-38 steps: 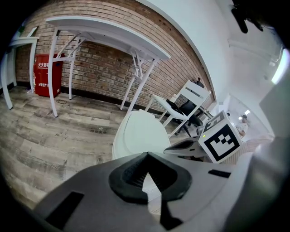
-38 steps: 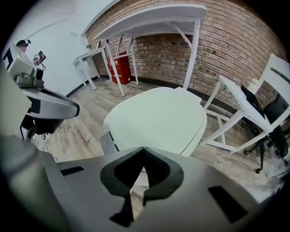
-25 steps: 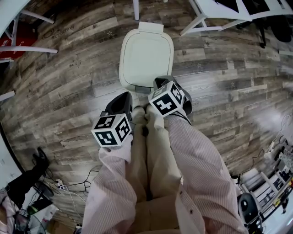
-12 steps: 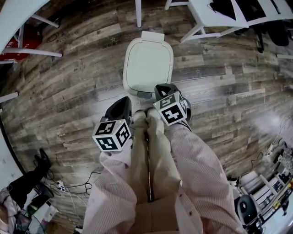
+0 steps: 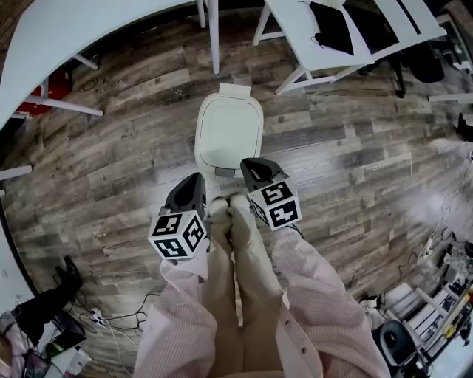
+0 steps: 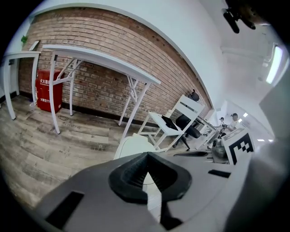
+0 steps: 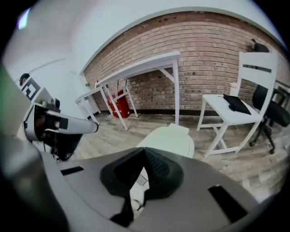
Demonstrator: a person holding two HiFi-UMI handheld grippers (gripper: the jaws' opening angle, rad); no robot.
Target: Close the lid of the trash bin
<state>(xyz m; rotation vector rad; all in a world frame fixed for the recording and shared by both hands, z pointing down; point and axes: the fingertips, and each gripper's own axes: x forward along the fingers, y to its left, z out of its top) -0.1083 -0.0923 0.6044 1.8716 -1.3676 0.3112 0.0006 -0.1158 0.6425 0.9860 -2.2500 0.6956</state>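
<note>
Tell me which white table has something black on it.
The small table right of the trash bin: a black item lies on its top. The long table at left shows none.

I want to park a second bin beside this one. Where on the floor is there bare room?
Bare floor lies left of the trash bin, up to the long white table, and right of it, below the folding table. Behind the bin a table leg crowds; cables clutter the head view's lower left.

Cream trash bin (image 5: pixel 229 133), lid shut flat, upright on wood floor, before the feet
</note>
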